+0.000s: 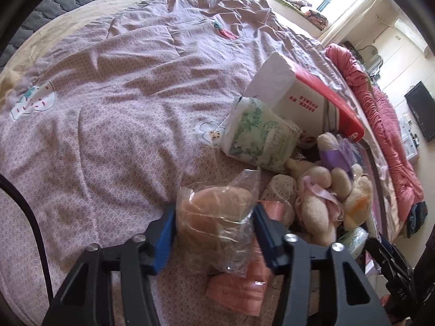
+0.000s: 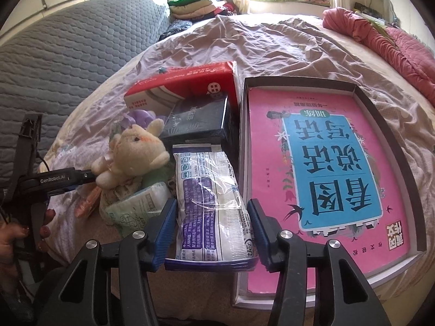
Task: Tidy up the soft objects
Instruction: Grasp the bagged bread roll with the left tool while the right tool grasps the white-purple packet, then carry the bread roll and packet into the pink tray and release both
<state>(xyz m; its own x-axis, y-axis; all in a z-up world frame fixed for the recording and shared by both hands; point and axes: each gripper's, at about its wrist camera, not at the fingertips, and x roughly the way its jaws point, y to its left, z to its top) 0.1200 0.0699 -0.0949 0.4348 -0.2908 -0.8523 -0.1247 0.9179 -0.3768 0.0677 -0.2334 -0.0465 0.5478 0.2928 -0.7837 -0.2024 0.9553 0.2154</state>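
A: Left gripper [image 1: 214, 233] first?
B: Closed part-way on a bun in a clear bag [image 1: 217, 217], blue pads [image 1: 166, 240] pressing the plastic from both sides. Held just above the bedspread [image 1: 108, 114].

A: Under it?
B: A pink packet [image 1: 242, 288], right beneath the jaws, lying flat.

A: Further out?
B: Just ahead and to the right, plush toys [image 1: 323, 198] in a heap. Beyond those, a green-printed tissue pack [image 1: 261, 138], tilted, leaning against a red and white tissue box [image 1: 301, 95]. Past the bed's far edge, a rumpled red quilt [image 1: 386, 125].

A: And the right gripper [image 2: 212, 233]?
B: Also part-way closed, gripping a white and purple plastic pack [image 2: 209, 198] by its near end, pads [image 2: 165, 233] on both flanks. Pack reaching straight forward from the jaws.

A: Beside it?
B: Immediately right, touching or nearly so, a shallow box [image 2: 388, 141] with a pink and blue book [image 2: 326, 174] lying inside. Immediately left, a small tissue pack [image 2: 130, 209], and above that a cream plush rabbit [image 2: 136, 152]. Straight ahead, a dark box [image 2: 198, 119] propped against the red and white tissue box [image 2: 185, 81].

A: Far left?
B: The other gripper's black body [image 2: 51, 182], and fingers [image 2: 44, 225] with red nails around its handle.
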